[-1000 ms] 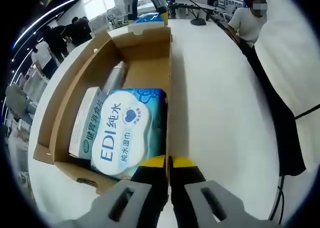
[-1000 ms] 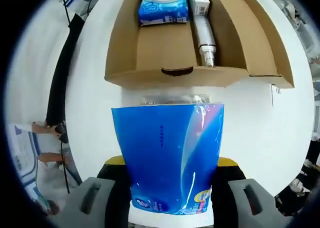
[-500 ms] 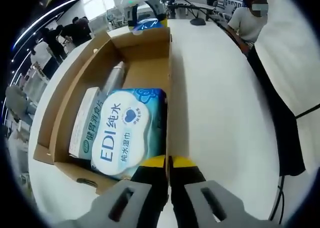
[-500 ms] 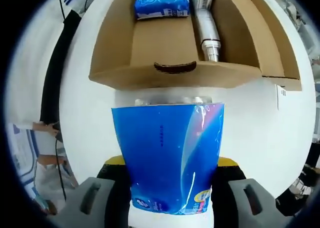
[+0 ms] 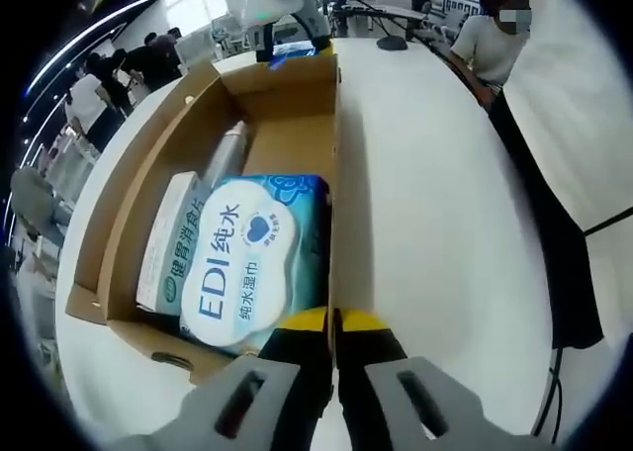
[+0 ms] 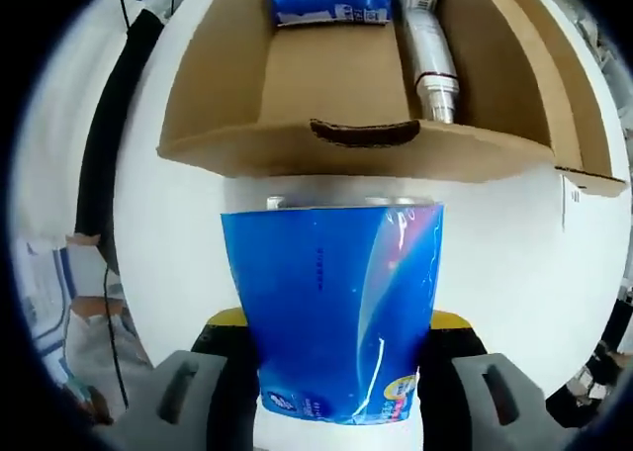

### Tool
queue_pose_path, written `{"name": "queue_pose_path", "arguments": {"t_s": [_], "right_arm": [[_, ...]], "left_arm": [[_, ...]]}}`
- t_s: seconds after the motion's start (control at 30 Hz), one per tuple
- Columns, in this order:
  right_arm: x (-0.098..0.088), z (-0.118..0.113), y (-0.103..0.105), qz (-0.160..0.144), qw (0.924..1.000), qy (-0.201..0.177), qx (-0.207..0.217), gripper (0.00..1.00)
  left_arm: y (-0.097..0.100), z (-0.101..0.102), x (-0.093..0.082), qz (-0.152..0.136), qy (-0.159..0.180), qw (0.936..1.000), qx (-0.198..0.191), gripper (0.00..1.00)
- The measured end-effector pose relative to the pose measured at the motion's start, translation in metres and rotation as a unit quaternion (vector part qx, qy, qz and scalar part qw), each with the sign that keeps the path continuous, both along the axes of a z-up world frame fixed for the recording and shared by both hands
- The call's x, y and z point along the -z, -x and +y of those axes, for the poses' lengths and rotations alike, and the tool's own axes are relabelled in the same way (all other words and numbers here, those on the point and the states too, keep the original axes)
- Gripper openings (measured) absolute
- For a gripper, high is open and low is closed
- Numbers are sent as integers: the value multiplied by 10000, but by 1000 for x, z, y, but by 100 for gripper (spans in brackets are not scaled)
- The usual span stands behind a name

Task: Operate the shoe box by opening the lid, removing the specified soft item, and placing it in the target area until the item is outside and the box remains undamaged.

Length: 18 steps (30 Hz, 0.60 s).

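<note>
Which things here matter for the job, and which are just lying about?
Job:
- open shoe box
- blue soft pack, held by the right hand-held gripper
- left hand-held gripper, shut

Lying about:
- EDI wet wipes
- white carton
- silver bottle

Glossy blue pack, plain brown box, white-and-blue wipes, seemingly silver bottle.

A person in a white top stands beside the white table, with others farther off.
</note>
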State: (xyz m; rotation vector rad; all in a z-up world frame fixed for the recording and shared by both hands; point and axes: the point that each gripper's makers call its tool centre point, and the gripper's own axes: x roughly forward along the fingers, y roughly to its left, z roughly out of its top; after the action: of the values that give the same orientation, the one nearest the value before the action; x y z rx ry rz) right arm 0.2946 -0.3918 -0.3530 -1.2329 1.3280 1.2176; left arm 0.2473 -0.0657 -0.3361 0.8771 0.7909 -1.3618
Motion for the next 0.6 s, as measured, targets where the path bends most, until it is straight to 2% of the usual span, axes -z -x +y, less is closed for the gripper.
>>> {"name": "queue_pose_path", "arguments": {"t_s": [0.6], "right_arm": [[5,0,-4,40,9998,-67,209,64]], "left_arm": [[-1,0,2,6,10,10000,-11,0]]}}
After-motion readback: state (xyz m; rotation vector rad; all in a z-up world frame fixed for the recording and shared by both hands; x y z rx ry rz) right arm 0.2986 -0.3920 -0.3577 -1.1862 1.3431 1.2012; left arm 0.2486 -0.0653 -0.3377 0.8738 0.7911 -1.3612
